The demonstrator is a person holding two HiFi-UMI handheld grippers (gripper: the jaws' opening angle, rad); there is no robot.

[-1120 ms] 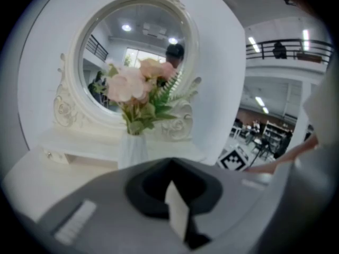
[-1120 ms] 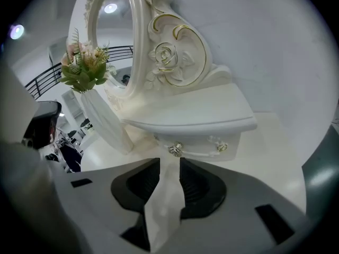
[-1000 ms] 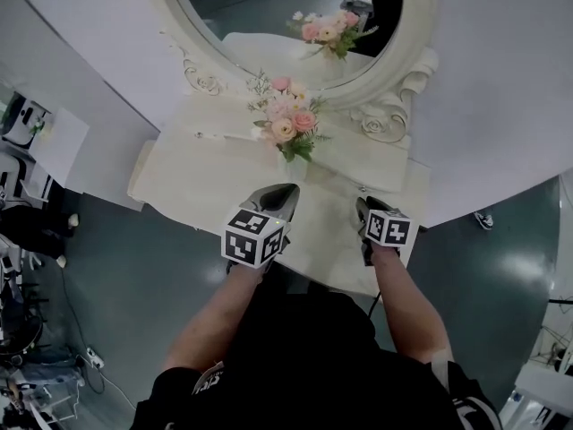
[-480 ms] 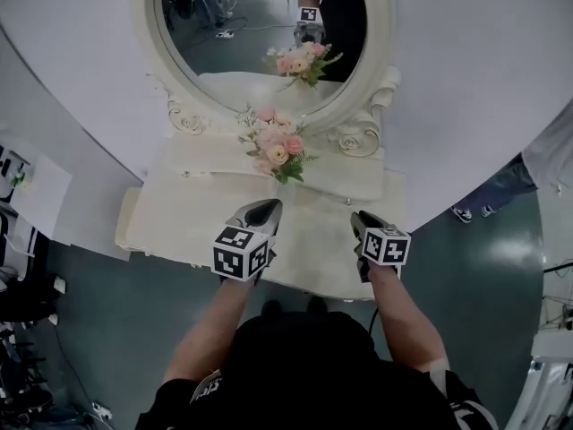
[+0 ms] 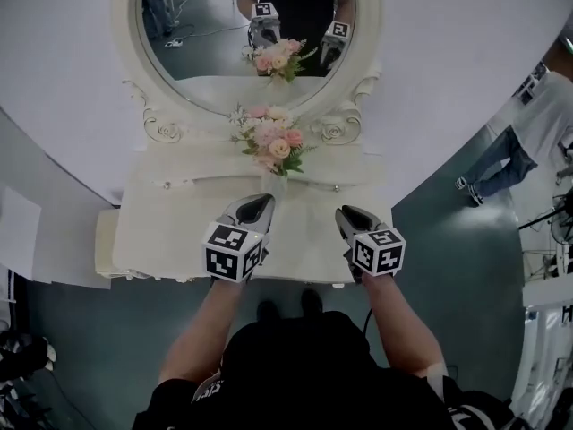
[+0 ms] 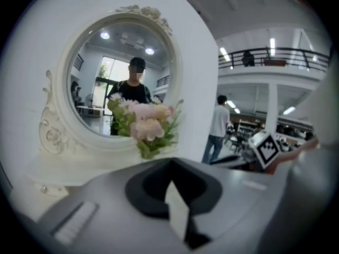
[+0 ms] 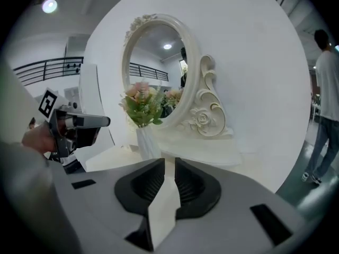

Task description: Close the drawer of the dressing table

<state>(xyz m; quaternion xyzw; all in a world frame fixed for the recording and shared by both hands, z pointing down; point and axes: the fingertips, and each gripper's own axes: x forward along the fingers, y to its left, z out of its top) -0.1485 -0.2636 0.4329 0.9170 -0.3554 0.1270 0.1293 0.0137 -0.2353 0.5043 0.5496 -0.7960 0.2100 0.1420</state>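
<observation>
The white dressing table [image 5: 170, 231] stands against a curved white wall, with an oval mirror [image 5: 206, 52] and a vase of pink flowers [image 5: 269, 141] at its back. Two small upper drawer fronts with knobs [image 5: 166, 184] sit flush; no drawer sticks out in the head view. My left gripper [image 5: 260, 202] [image 6: 170, 165] hovers over the table top just in front of the vase, shut and empty. My right gripper [image 5: 347, 211] [image 7: 169, 163] hovers over the right part of the top. Its jaws have just been closing and now stand a narrow slit apart with nothing between them.
A person [image 5: 515, 150] stands on the grey floor to the right of the table, and shows too in the left gripper view [image 6: 220, 123]. The mirror reflects the holder and both grippers. A white panel [image 5: 18, 231] lies at the left.
Both grippers have risen, the right one more, from the table's front edge to above its top. The view has tipped up, showing more of the mirror.
</observation>
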